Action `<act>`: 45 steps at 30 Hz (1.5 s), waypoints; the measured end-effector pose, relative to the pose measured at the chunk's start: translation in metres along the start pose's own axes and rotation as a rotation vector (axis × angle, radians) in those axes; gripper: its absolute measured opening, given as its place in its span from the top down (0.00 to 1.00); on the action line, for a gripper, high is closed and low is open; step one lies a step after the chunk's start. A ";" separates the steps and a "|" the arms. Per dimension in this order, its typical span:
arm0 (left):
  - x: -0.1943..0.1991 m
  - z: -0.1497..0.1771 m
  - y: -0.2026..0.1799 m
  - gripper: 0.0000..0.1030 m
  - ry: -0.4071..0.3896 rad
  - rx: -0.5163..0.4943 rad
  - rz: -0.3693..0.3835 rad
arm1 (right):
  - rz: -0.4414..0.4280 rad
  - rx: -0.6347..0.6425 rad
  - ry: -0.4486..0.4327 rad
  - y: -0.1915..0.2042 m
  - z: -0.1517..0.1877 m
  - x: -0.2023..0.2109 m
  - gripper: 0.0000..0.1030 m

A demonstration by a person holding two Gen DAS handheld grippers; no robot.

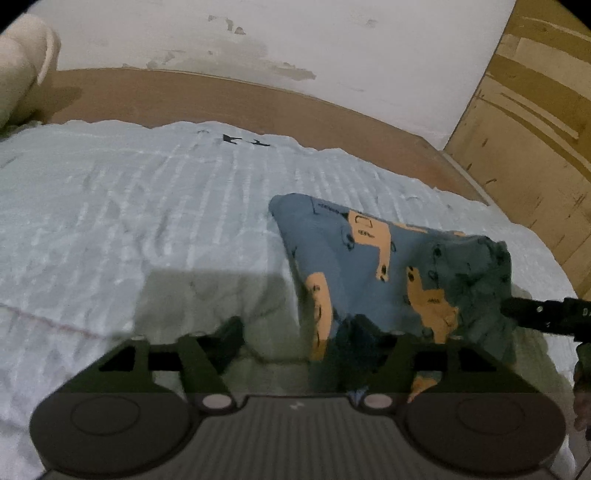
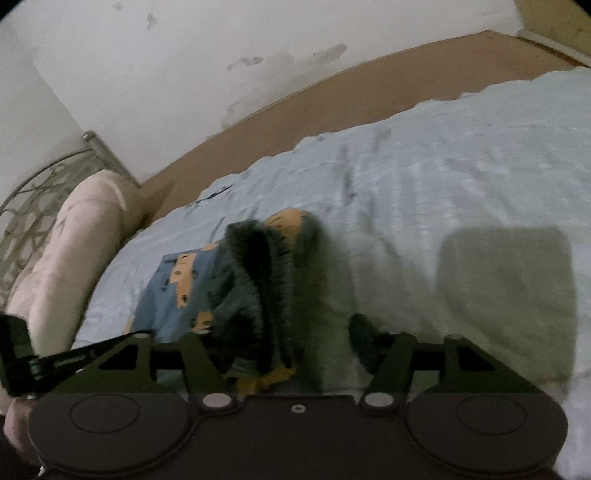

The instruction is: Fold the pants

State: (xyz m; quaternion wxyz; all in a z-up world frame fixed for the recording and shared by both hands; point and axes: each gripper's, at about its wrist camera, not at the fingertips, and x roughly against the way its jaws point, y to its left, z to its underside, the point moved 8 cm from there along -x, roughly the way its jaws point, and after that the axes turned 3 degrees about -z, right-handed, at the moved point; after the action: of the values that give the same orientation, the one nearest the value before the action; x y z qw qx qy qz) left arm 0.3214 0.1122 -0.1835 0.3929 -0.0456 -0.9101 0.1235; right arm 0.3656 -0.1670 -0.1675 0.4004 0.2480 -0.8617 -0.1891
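The blue pants with orange shapes point(image 1: 365, 254) lie bunched on the pale blue bedspread point(image 1: 147, 206). In the left wrist view my left gripper point(image 1: 291, 336) is open, its right finger point(image 1: 354, 332) against the near edge of the cloth. The dark ribbed waistband point(image 1: 484, 280) is at the right, where my right gripper's finger point(image 1: 543, 314) reaches it. In the right wrist view my right gripper point(image 2: 299, 336) is open, with the waistband point(image 2: 258, 280) draped over its left finger; the right finger point(image 2: 364, 339) is free. The pants point(image 2: 173, 291) spread to the left.
A brown headboard ledge point(image 1: 221, 96) and stained white wall point(image 1: 258, 33) run behind the bed. A cream pillow point(image 2: 77, 251) lies at the left by a metal bed frame point(image 2: 33, 192). A wooden cabinet point(image 1: 535, 122) stands at the right.
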 end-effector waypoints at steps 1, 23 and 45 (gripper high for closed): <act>0.008 0.003 -0.001 0.12 -0.005 -0.009 -0.002 | 0.024 0.005 -0.006 -0.001 0.002 0.005 0.31; 0.218 0.126 -0.056 0.01 -0.067 -0.079 -0.068 | 0.144 0.215 -0.091 0.155 0.165 0.193 0.01; 0.263 0.143 -0.079 0.01 -0.130 -0.083 -0.031 | 0.197 0.252 -0.138 0.179 0.185 0.242 0.01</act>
State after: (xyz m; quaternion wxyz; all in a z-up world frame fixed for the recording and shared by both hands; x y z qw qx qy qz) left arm 0.0379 0.0567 -0.0722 0.3325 -0.0395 -0.9387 0.0823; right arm 0.0369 -0.1388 -0.0417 0.3226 0.1967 -0.9242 -0.0561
